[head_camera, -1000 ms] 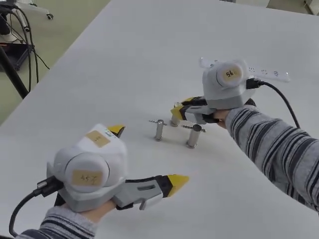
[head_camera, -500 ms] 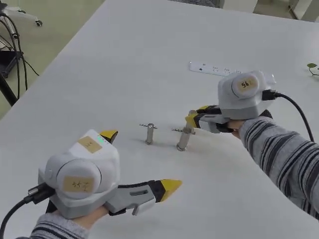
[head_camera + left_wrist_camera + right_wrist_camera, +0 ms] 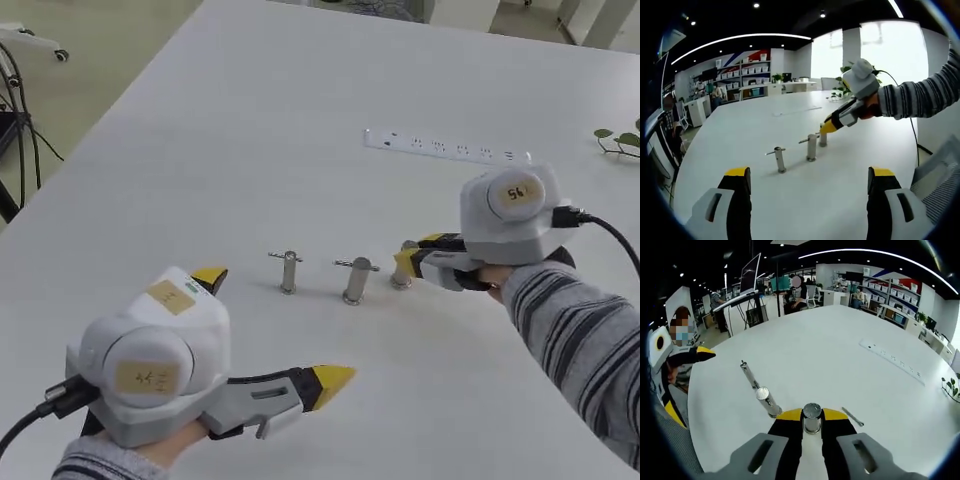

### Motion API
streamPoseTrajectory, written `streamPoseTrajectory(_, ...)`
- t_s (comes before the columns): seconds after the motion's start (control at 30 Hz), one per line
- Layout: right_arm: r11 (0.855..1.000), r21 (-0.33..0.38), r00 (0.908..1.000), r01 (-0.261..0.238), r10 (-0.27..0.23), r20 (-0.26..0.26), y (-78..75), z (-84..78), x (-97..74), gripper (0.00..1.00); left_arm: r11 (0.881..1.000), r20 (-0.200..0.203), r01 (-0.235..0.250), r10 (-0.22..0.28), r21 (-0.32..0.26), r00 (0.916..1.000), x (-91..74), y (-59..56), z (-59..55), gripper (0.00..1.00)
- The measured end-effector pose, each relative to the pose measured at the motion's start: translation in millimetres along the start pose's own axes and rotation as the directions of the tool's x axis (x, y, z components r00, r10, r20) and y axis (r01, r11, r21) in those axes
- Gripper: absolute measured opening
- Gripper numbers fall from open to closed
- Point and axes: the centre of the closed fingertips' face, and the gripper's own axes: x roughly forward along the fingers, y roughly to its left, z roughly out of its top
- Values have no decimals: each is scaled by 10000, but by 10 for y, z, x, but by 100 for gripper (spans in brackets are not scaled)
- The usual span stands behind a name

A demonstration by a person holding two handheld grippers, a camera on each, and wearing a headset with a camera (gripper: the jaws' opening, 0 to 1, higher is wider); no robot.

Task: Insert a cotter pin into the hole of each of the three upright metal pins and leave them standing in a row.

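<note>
Steel-grey third upright metal pin (image 3: 812, 411) sits clamped in your right hand-held gripper (image 3: 410, 263), no cotter through it. Left hand-held gripper (image 3: 810, 173) gapes, idle. Next, probably: fetch the thin silver cotter pin (image 3: 852, 416) lying beside and thread it.

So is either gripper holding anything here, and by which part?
The right gripper grips the end metal pin by its shaft, just under the head. The left gripper is open and holds nothing.

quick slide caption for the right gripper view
Right gripper clamps the nearest metal pin, a cotter pin just beside it, two more pins lined up beyond.
</note>
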Motion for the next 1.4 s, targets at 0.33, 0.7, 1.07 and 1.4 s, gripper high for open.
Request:
streamPoseTrajectory(0.33, 9993, 353, 9999, 138, -140, 57, 60, -101, -103, 8, 10000, 105, 7, -7, 29, 9999, -23, -24, 35, 96)
streamPoseTrajectory(0.7, 9986, 531, 9998, -79, 69, 192, 357, -158, -184, 8, 10000, 44, -52, 52, 22, 10000, -62, -38, 10, 96)
streamPoseTrajectory(1.07, 9986, 519, 9996, -50, 35, 282, 528, -207, -146, 8, 10000, 101, -9, 9, 60, 9999, -58, -54, 20, 96)
streamPoseTrajectory(1.4, 9988, 467, 9995, 123, -137, 291, 584, -227, -154, 8, 10000, 67, 20, -21, 70, 10000, -57, -71, 10, 96)
